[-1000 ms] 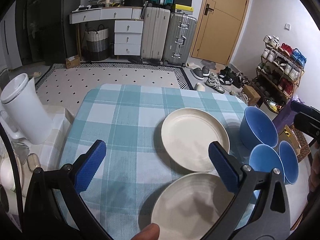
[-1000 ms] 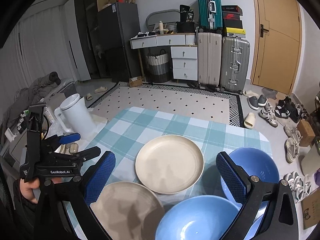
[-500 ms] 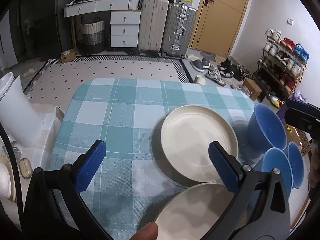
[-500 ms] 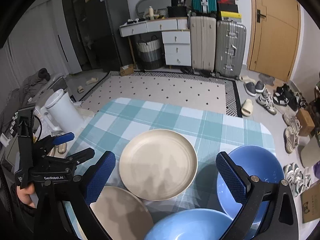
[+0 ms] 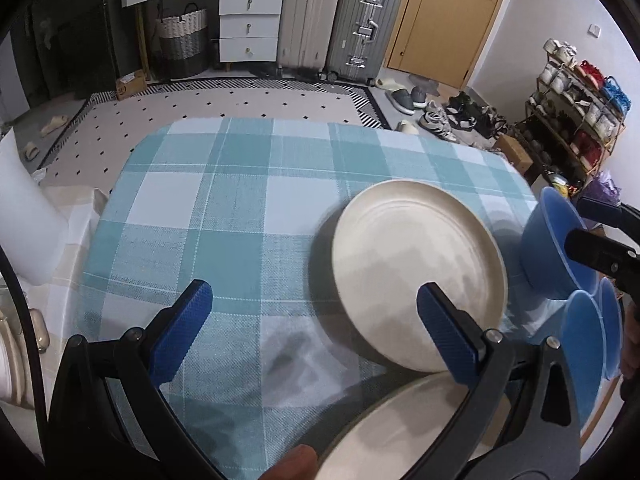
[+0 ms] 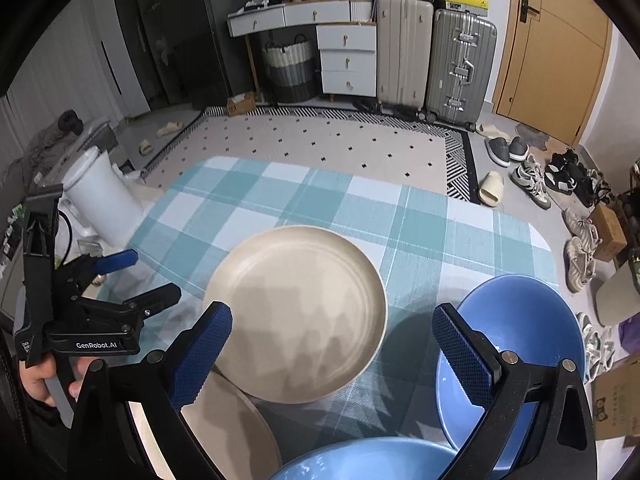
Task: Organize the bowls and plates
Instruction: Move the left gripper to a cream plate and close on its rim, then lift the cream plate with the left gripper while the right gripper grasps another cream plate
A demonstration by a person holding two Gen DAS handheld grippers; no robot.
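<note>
Two cream plates and several blue bowls lie on a table with a teal checked cloth [image 5: 224, 216]. One cream plate [image 5: 416, 276] [image 6: 300, 312] sits mid-table. A second cream plate [image 5: 400, 432] [image 6: 228, 428] lies at the near edge, partly under my fingers. A blue bowl [image 5: 552, 248] [image 6: 532, 332] stands to the right, and another blue bowl [image 6: 360, 460] is nearest the camera. My left gripper [image 5: 312, 300] [image 6: 148, 278] hangs open left of the plates, nothing in it. Over the far plate and bowl, my right gripper [image 6: 330, 320] [image 5: 580, 226] is open too.
A tall white container [image 6: 100, 196] stands on a low surface off the table's left side. Beyond the far table edge are a dotted rug [image 6: 320, 148], suitcases [image 6: 432, 56] and drawers. Shoes [image 6: 580, 252] and a shoe rack [image 5: 580, 108] fill the floor on the right.
Both grippers have come lower and closer to the table, so the plates and bowls look larger. Both stay open and nothing has been picked up.
</note>
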